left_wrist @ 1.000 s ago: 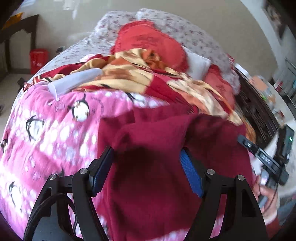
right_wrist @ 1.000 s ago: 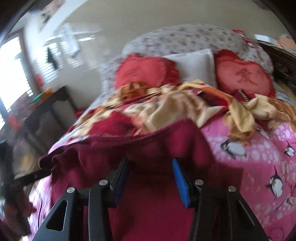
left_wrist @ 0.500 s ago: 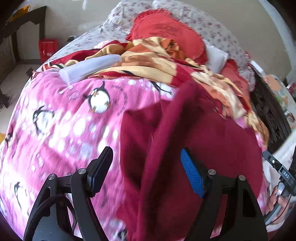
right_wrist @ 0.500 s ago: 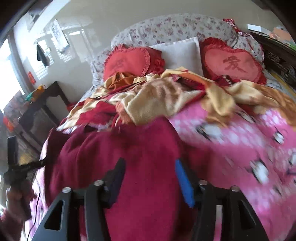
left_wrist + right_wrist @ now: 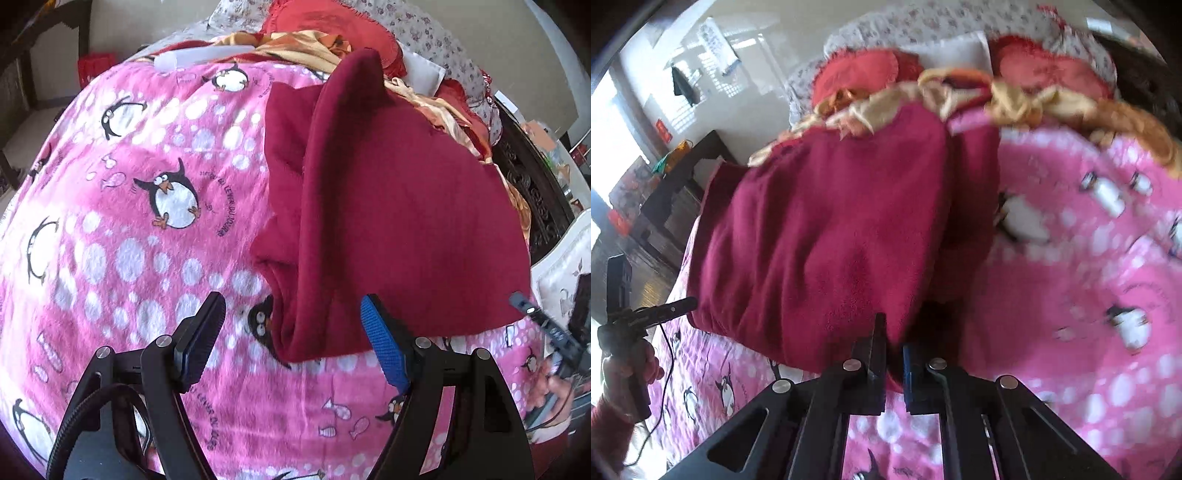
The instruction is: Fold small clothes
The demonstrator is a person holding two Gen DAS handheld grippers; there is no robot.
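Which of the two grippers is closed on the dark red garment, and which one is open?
The right gripper is closed, pinching the near edge of the dark red garment. The left gripper differs: its jaws stand wide apart, pressing nothing.

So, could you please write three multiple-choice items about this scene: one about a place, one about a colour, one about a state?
1. Where does the dark red garment lie?
A. on the pink penguin blanket
B. on a wooden floor
C. on a chair

2. What colour is the pad on one finger of the left gripper?
A. green
B. blue
C. yellow

3. How are the jaws of the right gripper?
A. wide open, nothing near them
B. out of view
C. shut, with the garment's near edge between them

Key:
1 A, pink blanket shows around the garment in both views.
2 B, the pad on the picture's right side is blue.
3 C, the jaws have just closed to a narrow gap holding red cloth.
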